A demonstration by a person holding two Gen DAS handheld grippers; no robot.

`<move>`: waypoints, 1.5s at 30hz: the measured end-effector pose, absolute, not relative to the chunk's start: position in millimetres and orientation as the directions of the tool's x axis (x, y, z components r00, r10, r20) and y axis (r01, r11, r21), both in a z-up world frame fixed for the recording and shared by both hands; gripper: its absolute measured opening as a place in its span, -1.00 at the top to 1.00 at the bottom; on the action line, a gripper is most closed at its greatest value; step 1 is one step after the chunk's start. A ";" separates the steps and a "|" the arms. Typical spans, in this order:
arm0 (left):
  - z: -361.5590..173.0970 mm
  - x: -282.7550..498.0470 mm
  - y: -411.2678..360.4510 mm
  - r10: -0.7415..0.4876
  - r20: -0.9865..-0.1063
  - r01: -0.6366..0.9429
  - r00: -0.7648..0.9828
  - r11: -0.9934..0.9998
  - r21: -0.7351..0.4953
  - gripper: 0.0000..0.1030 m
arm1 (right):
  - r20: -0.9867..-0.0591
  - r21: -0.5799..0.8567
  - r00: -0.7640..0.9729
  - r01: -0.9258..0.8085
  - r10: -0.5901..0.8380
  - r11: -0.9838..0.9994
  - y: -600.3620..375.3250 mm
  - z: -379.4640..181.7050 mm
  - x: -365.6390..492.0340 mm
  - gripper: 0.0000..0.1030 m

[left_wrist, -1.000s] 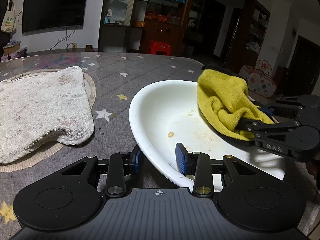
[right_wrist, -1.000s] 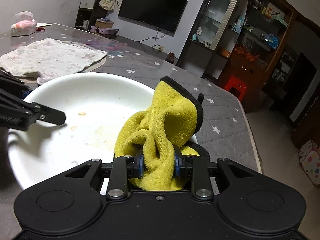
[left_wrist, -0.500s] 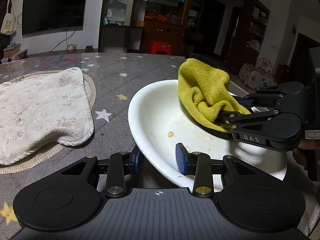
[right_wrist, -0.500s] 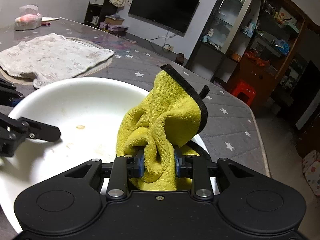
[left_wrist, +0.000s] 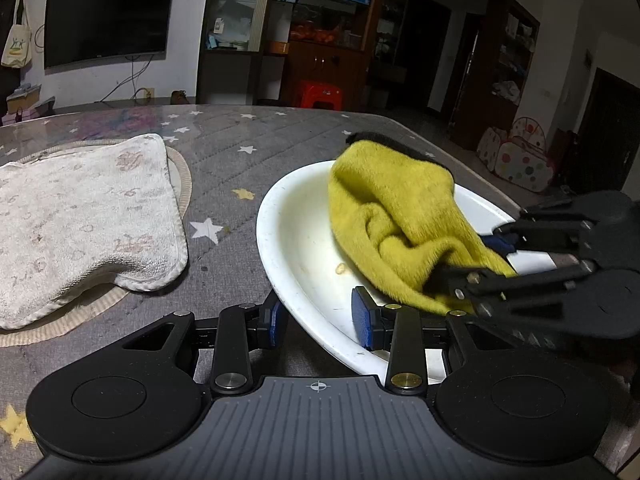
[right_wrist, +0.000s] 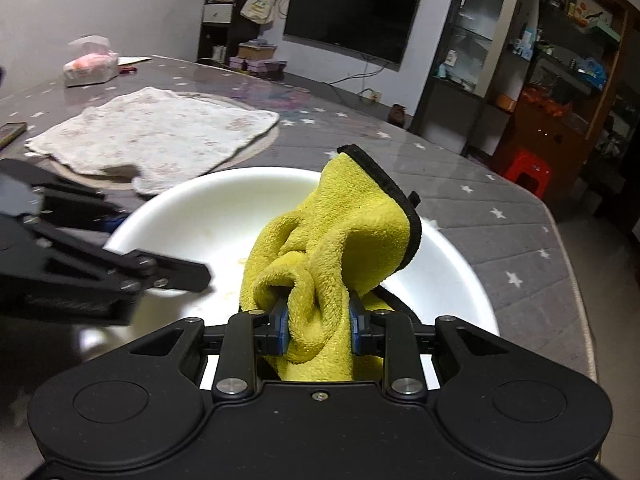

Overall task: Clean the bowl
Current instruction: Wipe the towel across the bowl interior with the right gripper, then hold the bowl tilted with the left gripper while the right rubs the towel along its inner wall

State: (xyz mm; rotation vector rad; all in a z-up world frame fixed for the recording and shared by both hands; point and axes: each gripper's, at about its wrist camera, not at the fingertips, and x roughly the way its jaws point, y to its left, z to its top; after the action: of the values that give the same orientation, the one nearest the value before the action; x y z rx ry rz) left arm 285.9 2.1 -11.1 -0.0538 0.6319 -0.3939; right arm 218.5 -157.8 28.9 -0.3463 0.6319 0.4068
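We see a dim living room with pale walls. A black flat-screen television (right_wrist: pixel 352 20) hangs on the far wall, a cream tote bag (left_wrist: pixel 16 42) beside it. A tall dark wooden cabinet with glass shelves (left_wrist: pixel 320 28) stands to the right, a red plastic stool (left_wrist: pixel 318 94) at its foot. A spotted play tent (left_wrist: pixel 520 156) sits by a dark doorway.
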 end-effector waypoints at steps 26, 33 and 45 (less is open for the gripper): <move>-11.0 285.8 1.4 -0.372 -0.566 0.342 0.736 0.925 -0.164 0.28 | -0.635 -0.220 0.753 -0.392 0.174 0.893 -193.3 42.5 198.7 0.22; -10.9 285.0 0.2 -0.371 -0.566 0.342 0.736 0.926 -0.163 0.28 | -0.603 -0.186 0.774 -0.373 0.194 0.909 -201.0 58.3 188.6 0.15; -10.9 284.0 -2.1 -0.368 -0.567 0.343 0.737 0.926 -0.157 0.28 | -0.588 -0.081 0.782 -0.313 0.208 0.946 -201.8 46.5 212.1 0.36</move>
State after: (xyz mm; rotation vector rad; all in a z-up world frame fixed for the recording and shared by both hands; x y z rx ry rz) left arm 284.0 -2.1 -10.9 -0.0428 0.6315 -0.3904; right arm 212.1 -201.8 46.5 -0.1786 0.6117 0.2831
